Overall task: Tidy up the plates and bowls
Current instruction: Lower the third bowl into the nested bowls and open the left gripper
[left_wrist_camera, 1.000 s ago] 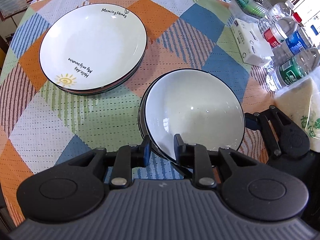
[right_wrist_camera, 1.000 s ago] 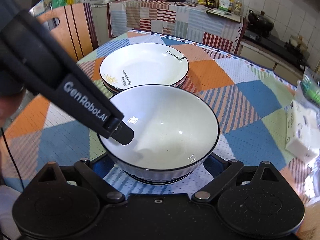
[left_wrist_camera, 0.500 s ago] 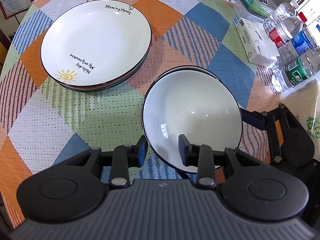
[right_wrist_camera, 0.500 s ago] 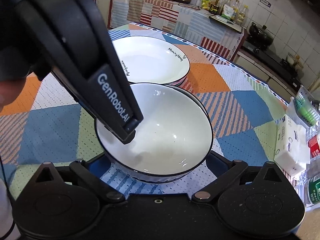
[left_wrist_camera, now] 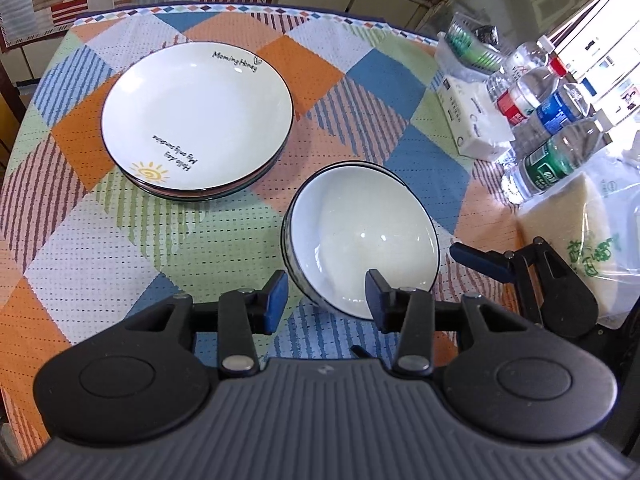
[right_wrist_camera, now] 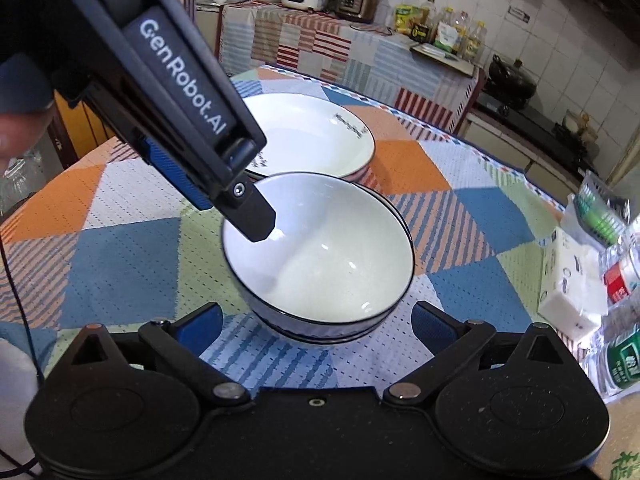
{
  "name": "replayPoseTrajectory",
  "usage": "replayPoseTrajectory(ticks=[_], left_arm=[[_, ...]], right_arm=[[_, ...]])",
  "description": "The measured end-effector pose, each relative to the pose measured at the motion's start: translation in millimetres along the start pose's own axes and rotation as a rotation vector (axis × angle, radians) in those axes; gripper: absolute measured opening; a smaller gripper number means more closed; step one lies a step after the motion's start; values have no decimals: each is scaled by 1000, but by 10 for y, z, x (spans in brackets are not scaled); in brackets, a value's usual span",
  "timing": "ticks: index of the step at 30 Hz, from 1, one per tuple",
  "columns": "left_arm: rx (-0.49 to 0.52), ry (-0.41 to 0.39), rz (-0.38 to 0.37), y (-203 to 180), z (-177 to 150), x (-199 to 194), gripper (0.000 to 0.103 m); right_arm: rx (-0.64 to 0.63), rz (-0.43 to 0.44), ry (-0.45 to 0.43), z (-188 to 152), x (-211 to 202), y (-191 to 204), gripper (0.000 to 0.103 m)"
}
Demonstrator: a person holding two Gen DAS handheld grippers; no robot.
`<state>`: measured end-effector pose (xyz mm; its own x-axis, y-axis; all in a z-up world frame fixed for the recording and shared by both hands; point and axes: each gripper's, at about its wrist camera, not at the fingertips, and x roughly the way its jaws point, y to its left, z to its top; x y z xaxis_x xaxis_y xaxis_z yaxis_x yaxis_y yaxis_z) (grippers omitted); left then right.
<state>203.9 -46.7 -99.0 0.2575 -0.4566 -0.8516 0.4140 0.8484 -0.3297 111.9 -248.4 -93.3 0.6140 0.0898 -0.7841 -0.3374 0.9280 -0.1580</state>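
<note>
Opening left claw (left_wrist_camera: 326,294) straddles empty nested bowls (left_wrist_camera: 362,236) rim; right claw (right_wrist_camera: 316,320) apart.

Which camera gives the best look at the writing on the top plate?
The left wrist view: the top plate lies fully in sight, lettering and sun drawing readable. In the right wrist view the left gripper covers part of it, and the lettering is unreadable.

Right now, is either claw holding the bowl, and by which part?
Nothing is held. The left claw is opening astride the top bowl's near rim, pads clear. The right claw stands wide open around the stack.
</note>
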Motion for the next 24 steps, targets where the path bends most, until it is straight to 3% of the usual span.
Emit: replayPoseTrajectory(ticks=[8, 14, 24], left_arm=[[-13, -69, -27, 188, -162, -184, 45], [38, -86, -58, 211, -295, -247, 48], [73, -141, -74, 165, -406, -259, 49]], right_arm=[[-17, 13, 1, -35, -162, 145, 102], [13, 76, 50, -144, -204, 263, 102], [203, 160, 92, -323, 115, 315, 102]])
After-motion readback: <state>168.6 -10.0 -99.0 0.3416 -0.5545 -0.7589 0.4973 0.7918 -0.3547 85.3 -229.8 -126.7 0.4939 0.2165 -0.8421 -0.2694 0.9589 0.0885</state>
